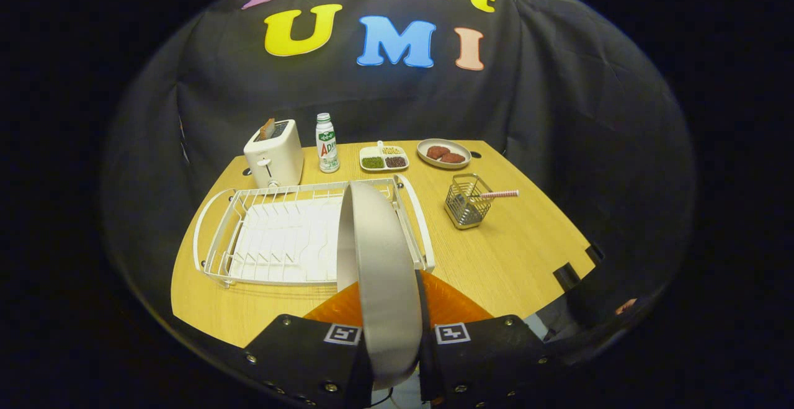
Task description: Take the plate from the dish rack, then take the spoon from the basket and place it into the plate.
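Observation:
A grey plate (378,266) stands on edge between my fingers, held up over the right end of the white dish rack (267,241). My gripper (395,334) is shut on the plate's rim. Beyond the fingers to the right stands a small wire basket (466,203) on the wooden table (515,254). A spoon with a pink striped handle (499,194) leans out of the basket toward the right. The plate hides part of the rack's right side.
At the back of the table stand a white toaster (273,154) with toast in it, a small bottle (326,143), a divided dish (384,158) and an oval plate with brown patties (443,152). The table's near right edge has notches (567,275).

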{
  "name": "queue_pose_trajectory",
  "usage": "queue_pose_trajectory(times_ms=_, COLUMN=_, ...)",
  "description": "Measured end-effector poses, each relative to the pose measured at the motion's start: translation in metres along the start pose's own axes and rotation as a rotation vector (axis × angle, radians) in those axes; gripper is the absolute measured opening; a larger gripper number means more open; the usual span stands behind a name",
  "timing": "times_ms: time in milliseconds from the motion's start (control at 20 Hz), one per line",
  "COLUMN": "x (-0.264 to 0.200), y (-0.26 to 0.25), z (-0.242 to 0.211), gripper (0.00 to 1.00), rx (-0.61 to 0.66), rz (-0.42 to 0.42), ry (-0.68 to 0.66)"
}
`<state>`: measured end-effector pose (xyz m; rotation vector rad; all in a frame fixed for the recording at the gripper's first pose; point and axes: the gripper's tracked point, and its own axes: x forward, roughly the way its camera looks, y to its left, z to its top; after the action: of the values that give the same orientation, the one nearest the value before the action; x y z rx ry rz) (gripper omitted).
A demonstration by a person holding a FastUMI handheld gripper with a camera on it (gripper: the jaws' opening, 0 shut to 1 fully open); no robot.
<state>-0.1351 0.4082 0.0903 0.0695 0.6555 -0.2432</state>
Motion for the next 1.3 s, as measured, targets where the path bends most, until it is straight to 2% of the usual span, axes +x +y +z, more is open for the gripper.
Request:
queue_pose_trajectory(times_ms=300, x=0.012, y=-0.031, z=-0.054, gripper=0.29, rx=0.156, rz=0.041, ry=0.108)
queue_pose_trajectory(times_ms=500, x=0.024, y=-0.036, z=-0.088, gripper=0.29, rx=0.285, rz=0.096, ry=0.185)
queue_pose_trajectory(times_ms=700, x=0.034, y=-0.040, z=-0.114, gripper=0.28, rx=0.403, rz=0.106, ry=0.254)
queue_pose_trajectory(times_ms=1050, x=0.051, y=-0.025, z=-0.137, gripper=0.29, rx=0.654, rz=0.201, ry=0.348)
queue_pose_trajectory(times_ms=1300, x=0.069, y=-0.012, z=-0.139, gripper=0.29, rx=0.757, rz=0.294, ry=0.389)
